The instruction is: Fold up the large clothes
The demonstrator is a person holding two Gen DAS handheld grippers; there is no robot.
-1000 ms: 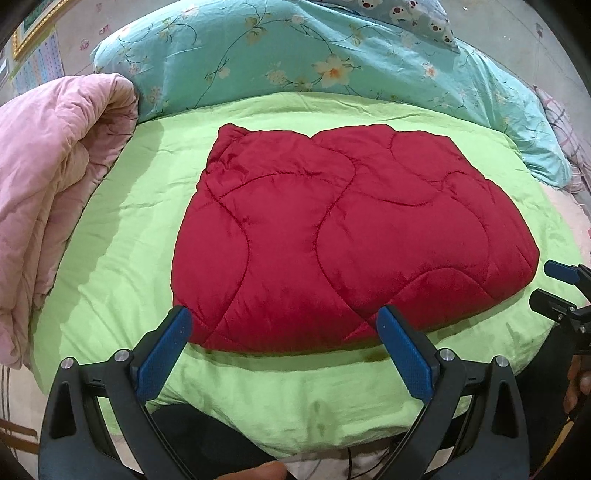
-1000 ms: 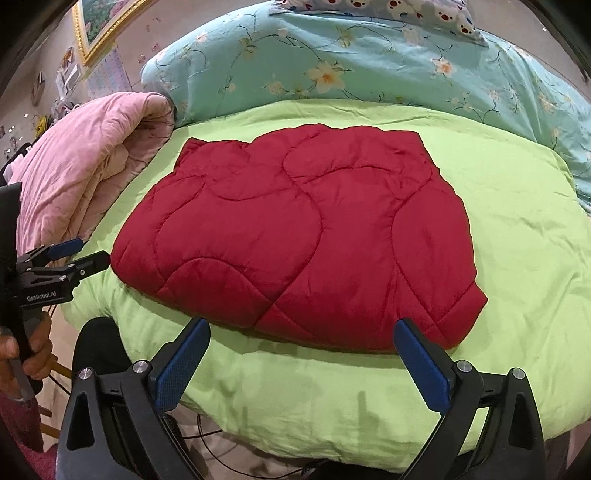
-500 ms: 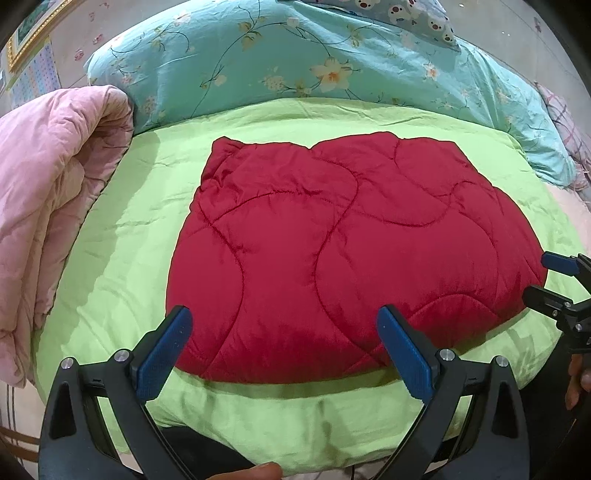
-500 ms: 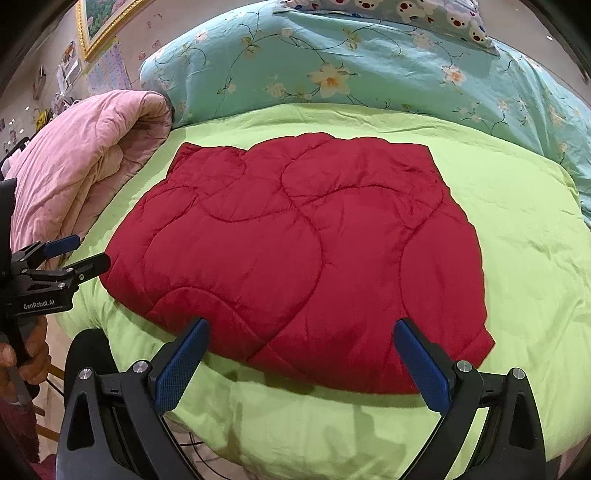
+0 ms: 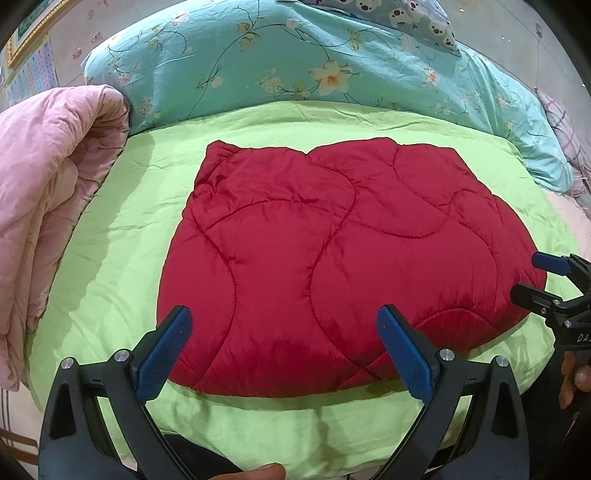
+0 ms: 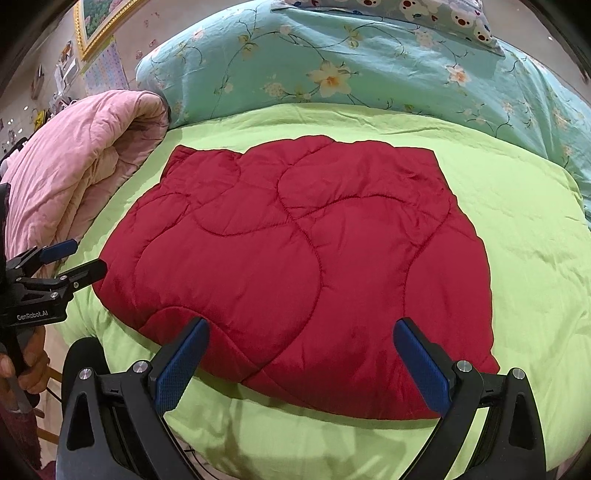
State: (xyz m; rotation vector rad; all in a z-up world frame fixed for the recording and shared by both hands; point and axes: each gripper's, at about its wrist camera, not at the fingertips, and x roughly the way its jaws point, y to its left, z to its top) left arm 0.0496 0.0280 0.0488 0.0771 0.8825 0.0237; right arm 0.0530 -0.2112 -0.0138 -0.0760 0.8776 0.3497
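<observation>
A red quilted garment (image 5: 332,254) (image 6: 306,266) lies folded flat on the lime green bedcover (image 5: 122,236) (image 6: 524,229). My left gripper (image 5: 284,350) hovers open over the garment's near left edge, its blue pads spread wide with nothing between them. My right gripper (image 6: 301,362) is open too, above the near right edge, holding nothing. The right gripper (image 5: 543,277) shows at the right rim of the left wrist view; in the right wrist view the left gripper (image 6: 74,258) appears at the left rim, held by a hand.
A rolled pink quilt (image 5: 51,192) (image 6: 85,162) lies along the bed's left side. A teal floral duvet (image 5: 314,62) (image 6: 369,62) runs across the back with a bear-print pillow (image 5: 406,14) on it. The bed's front edge (image 5: 295,435) drops off just below the grippers.
Both grippers have moved forward and lower toward the garment's near edge, which now reaches between their fingers in view. The garment itself has not moved. Both stay open.
</observation>
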